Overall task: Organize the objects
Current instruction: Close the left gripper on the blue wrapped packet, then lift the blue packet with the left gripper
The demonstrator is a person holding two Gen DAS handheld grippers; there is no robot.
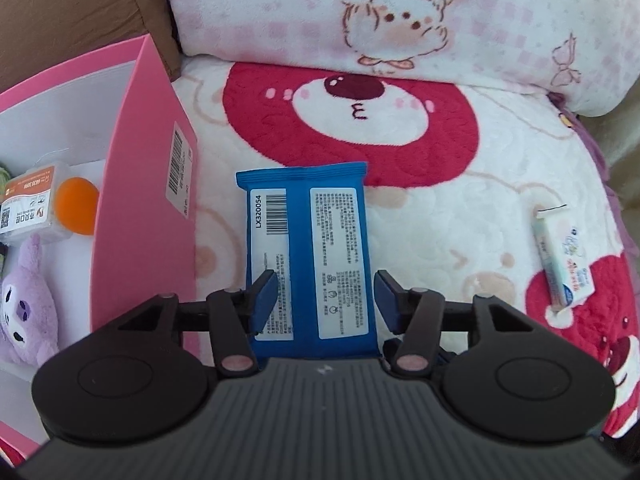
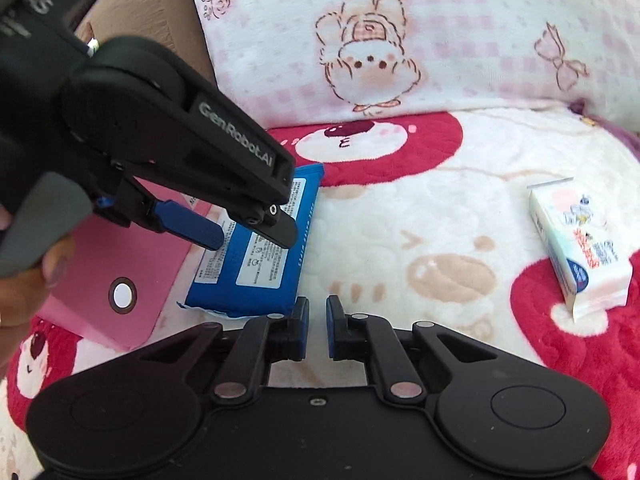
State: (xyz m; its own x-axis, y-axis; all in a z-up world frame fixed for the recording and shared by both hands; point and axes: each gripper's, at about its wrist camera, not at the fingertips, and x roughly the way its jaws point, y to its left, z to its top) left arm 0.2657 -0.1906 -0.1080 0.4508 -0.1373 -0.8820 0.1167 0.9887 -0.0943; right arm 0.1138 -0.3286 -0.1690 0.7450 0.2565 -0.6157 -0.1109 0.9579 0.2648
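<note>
Fluffy bear blanket is squishy, so with the left gripper spread wide over the blue wipes pack just beside the pink box, its fingers could snag fleece, while the right gripper, nearly closed and empty, waits nearby.

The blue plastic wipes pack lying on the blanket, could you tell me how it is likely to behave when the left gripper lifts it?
The blue plastic wipes pack looks like a soft pouch, so it will probably sag beyond the open left gripper. Its glossy film may be a little slippery against the pads. Being flat on the plush blanket, it should not roll.
</note>
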